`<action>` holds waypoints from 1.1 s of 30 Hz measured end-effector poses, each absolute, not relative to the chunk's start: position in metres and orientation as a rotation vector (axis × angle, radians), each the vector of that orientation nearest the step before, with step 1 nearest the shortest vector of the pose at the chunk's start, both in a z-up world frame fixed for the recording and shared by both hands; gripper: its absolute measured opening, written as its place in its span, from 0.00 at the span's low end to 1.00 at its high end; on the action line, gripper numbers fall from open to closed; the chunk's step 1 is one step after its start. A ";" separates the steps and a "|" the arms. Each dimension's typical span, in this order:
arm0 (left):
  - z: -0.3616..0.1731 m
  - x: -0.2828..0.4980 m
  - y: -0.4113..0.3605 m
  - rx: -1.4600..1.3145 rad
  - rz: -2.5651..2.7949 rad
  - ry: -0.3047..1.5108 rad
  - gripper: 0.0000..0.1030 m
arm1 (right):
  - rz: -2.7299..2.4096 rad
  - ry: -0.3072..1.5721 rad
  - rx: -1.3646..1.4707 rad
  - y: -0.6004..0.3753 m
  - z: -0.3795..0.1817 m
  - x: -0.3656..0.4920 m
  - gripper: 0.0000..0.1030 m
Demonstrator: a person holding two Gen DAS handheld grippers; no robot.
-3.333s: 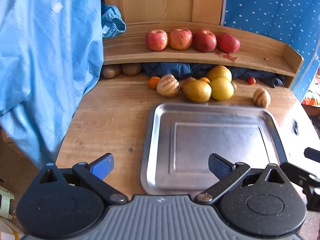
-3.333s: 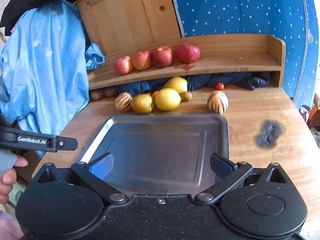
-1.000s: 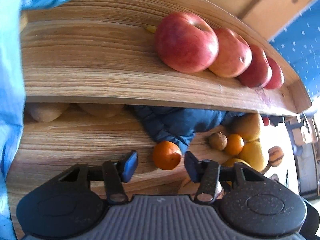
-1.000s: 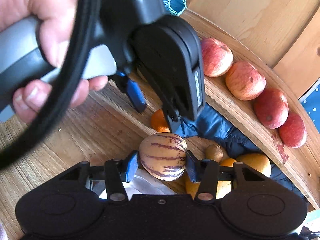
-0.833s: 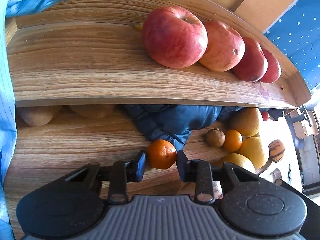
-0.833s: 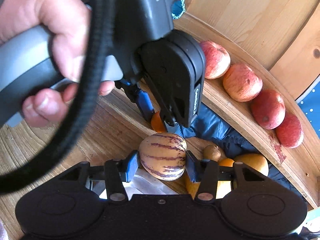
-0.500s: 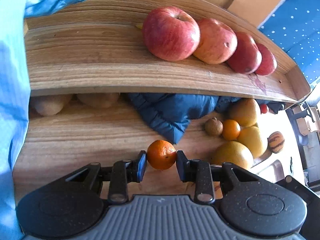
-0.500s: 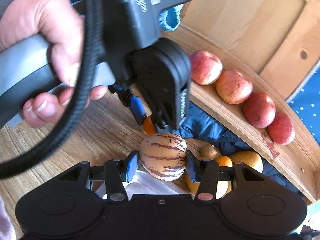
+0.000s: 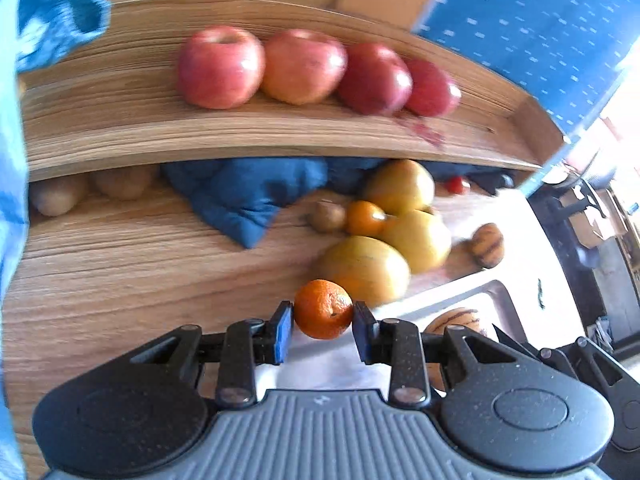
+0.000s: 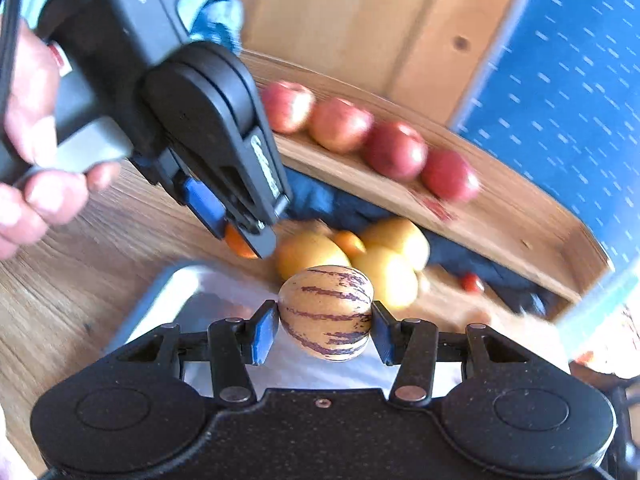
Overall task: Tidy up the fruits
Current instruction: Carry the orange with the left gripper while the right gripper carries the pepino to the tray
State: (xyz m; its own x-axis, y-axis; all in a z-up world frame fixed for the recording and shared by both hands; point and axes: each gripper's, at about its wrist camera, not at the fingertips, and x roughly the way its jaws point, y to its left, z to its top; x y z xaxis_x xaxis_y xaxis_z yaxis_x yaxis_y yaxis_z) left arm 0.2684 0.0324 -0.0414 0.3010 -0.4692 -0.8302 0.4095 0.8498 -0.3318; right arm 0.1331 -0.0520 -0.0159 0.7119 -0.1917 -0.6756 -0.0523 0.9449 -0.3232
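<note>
Left gripper point(image 9: 323, 322) pinches a round, dimpled orange point(image 9: 323, 309); right gripper point(image 10: 325, 330) clamps a smooth, purple-striped melon point(image 10: 326, 312). Shiny metal tray point(image 10: 160, 300) underneath, yellow pears point(image 10: 310, 254) crowding at 12 o'clock.

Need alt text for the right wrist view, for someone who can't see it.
The right gripper grips a striped melon above a metal tray. At left, a hand holds the left gripper on an orange; yellow fruit and shelved apples lie behind.

Right gripper point(image 10: 325, 330) clamping striped melon point(image 10: 326, 312) above metal tray point(image 10: 168, 292); left gripper point(image 10: 236, 236) pinching orange point(image 10: 236, 245), apples point(image 10: 340, 124) shelved
</note>
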 end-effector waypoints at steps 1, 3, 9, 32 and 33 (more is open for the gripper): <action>-0.041 0.265 0.027 -0.059 -0.598 1.119 0.34 | -0.105 0.785 -0.322 -0.059 -0.017 0.126 0.50; -0.042 0.259 0.013 -0.051 -0.634 1.115 0.34 | -0.151 0.802 -0.298 -0.071 -0.018 0.115 0.50; -0.041 0.237 -0.026 -0.021 -0.738 1.116 0.34 | -0.265 0.855 -0.250 -0.102 -0.020 0.082 0.50; -0.069 0.175 -0.126 0.128 -0.924 1.194 0.34 | -0.318 0.992 -0.160 -0.170 -0.036 0.051 0.50; -0.069 0.175 -0.128 0.130 -0.927 1.192 0.34 | -0.315 0.993 -0.155 -0.171 -0.036 0.050 0.50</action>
